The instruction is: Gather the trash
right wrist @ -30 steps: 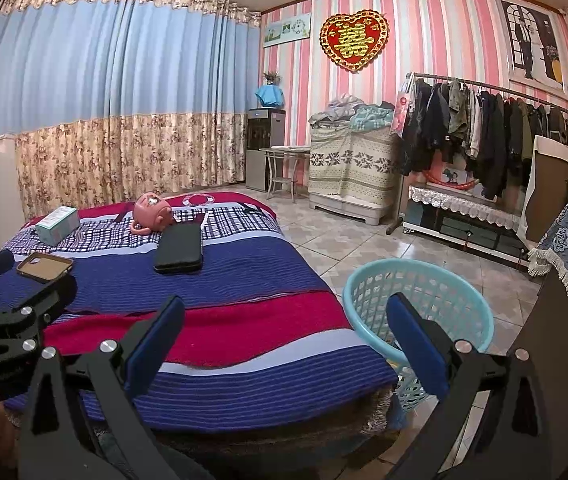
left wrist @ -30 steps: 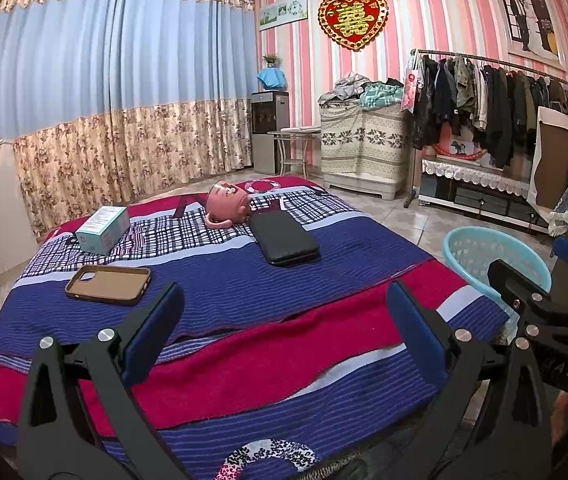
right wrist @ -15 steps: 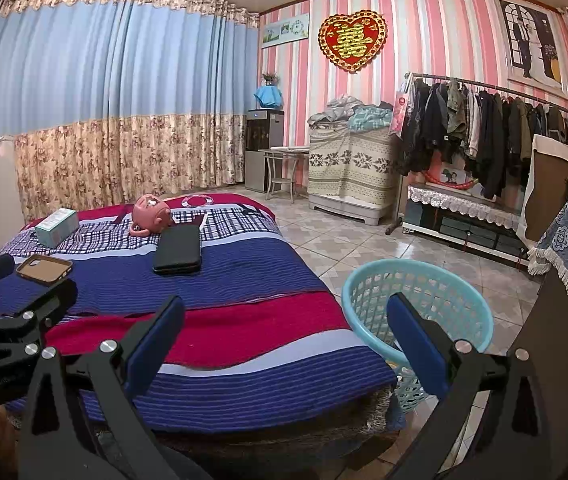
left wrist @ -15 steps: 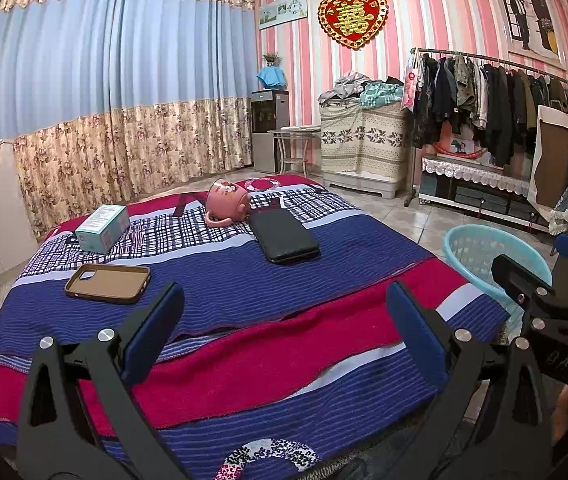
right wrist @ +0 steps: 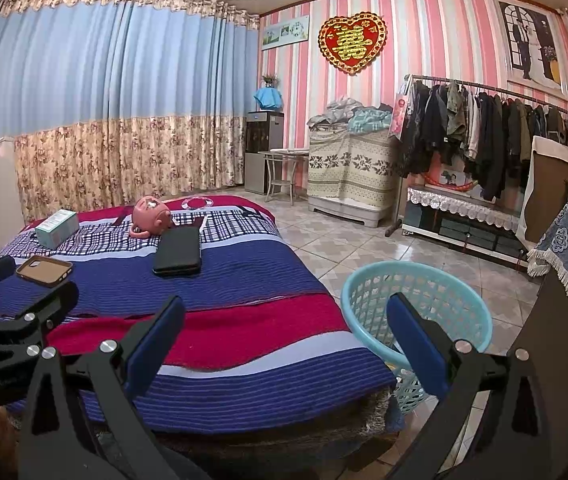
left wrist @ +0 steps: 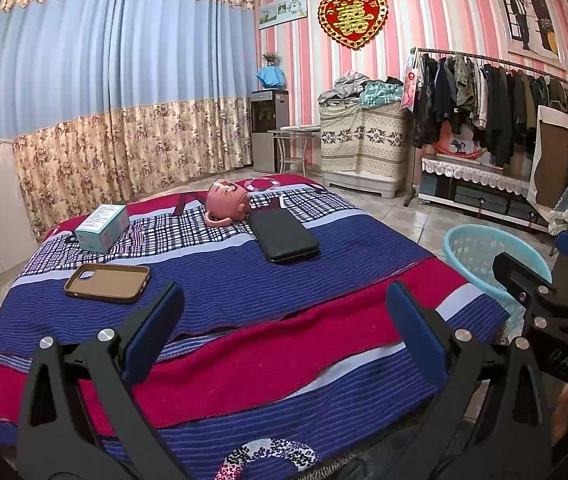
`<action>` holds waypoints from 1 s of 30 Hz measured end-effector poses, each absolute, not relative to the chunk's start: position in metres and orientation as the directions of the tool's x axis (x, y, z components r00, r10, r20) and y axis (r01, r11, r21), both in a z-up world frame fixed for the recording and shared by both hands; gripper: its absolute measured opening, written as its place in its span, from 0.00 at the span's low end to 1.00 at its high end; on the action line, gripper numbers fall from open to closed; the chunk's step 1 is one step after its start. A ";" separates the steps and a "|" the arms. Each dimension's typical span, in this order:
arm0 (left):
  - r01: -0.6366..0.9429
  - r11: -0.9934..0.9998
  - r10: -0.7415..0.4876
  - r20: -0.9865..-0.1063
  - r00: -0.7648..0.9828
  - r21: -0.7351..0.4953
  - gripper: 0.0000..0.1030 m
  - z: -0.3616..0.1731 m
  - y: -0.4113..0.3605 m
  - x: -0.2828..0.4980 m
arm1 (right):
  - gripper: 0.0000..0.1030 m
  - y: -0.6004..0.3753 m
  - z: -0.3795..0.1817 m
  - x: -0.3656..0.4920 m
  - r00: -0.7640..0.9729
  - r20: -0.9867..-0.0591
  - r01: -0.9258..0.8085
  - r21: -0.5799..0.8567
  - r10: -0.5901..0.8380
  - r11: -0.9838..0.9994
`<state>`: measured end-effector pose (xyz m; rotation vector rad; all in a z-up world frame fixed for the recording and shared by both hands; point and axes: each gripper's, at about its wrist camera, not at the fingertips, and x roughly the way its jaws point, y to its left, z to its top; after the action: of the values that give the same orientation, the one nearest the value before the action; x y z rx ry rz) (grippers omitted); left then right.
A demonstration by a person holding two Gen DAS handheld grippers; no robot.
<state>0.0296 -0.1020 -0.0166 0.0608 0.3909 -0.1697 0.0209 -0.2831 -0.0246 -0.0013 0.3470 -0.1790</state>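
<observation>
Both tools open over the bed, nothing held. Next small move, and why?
Probably ease the left tool forward toward the phone case: it is the nearest item on the bed, on that tool's side. The right tool is empty by the basket.

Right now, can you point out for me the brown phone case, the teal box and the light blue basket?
brown phone case [left wrist: 107,283], left wrist view, on its flat back.
teal box [left wrist: 102,227], left wrist view, on its top face.
light blue basket [right wrist: 468,300], right wrist view, on the far rim.
</observation>
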 end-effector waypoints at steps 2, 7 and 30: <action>0.177 0.984 -0.153 -0.385 0.910 0.027 0.95 -0.016 -0.102 0.030 | 0.95 -0.282 -0.025 0.020 0.925 -0.338 0.175 -0.032 -0.175 0.984; 0.177 0.984 -0.153 -0.385 0.910 0.028 0.95 -0.016 -0.102 0.030 | 0.95 -0.283 -0.024 0.020 0.925 -0.338 0.175 -0.031 -0.175 0.984; 0.177 0.984 -0.153 -0.386 0.910 0.027 0.95 -0.014 -0.102 0.031 | 0.95 -0.288 -0.018 0.024 0.927 -0.333 0.172 -0.032 -0.173 0.985</action>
<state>0.0310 -0.1024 -0.0135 0.0618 0.3929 -0.1699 0.0237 -0.2879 -0.0178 -0.0020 0.3413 -0.1768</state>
